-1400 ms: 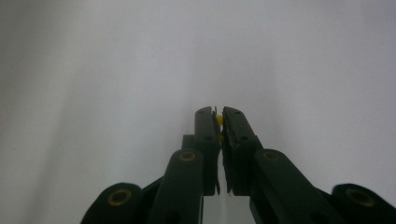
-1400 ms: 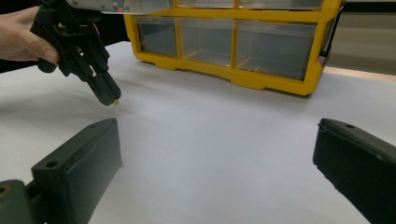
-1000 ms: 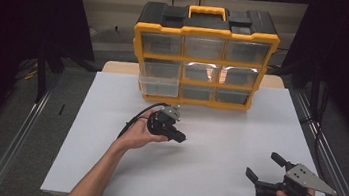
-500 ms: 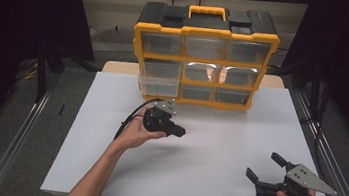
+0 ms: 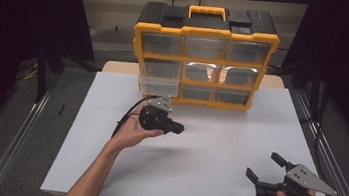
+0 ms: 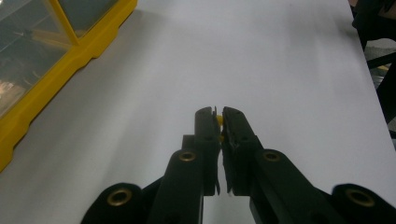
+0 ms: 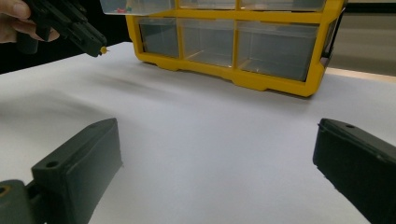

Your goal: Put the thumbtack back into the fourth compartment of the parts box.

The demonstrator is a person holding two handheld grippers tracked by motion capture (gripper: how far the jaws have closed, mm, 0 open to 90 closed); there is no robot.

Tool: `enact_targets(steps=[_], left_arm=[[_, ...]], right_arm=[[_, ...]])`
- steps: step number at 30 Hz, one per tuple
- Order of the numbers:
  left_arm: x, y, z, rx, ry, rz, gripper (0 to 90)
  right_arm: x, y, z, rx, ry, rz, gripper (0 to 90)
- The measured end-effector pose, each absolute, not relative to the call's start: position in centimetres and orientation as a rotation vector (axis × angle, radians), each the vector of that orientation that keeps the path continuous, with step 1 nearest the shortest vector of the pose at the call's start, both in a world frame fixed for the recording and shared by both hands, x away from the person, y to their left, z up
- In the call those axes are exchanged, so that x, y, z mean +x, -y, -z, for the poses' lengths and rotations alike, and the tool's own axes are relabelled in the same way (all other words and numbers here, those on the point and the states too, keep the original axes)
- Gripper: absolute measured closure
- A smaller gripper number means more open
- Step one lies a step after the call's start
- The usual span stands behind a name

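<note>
The yellow organizer [image 5: 203, 56] stands upright at the far edge of the white table [image 5: 216, 148], drawer fronts facing me. One clear drawer [image 5: 159, 83], left column, is pulled out, which I judge is where the small part came from or is going back to; bits of red and other colours lie inside it in the right gripper view.

Left gripper [image 5: 175, 127]: held above the table, just in front of the open drawer, jaws pointing toward the table's right. Jaws are pressed nearly together on a small yellow piece [image 6: 219, 120], pinched at the very tips. It also shows poking from the tips in the right gripper view [image 7: 103, 49]. I cannot tell its shape. A tip pinch suits a part this tiny, though I judge it a slip risk.

Right gripper [image 5: 268, 171]: low near the table's near right corner, jaws spread wide, nothing between them. I read it as parked clear of the working hand.
</note>
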State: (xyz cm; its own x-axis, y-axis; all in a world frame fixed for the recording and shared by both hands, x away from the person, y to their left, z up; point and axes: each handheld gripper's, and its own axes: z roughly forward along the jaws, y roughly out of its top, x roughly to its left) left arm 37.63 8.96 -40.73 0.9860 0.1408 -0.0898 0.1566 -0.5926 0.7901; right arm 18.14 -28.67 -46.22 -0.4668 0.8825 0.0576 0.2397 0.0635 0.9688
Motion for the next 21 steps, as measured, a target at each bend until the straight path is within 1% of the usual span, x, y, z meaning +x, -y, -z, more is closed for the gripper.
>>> enact_targets(steps=[14,21], left_arm=[[37.4,-9.9,39.4,2.174,-0.196,-0.022,85.4],[37.1,-10.5,38.8,2.145,-0.225,-0.044,85.5]], right_arm=[[18.1,28.7,46.2,1.121,-1.769,-1.433,0.8],[18.0,28.8,46.2,1.124,-1.768,-1.43,0.8]])
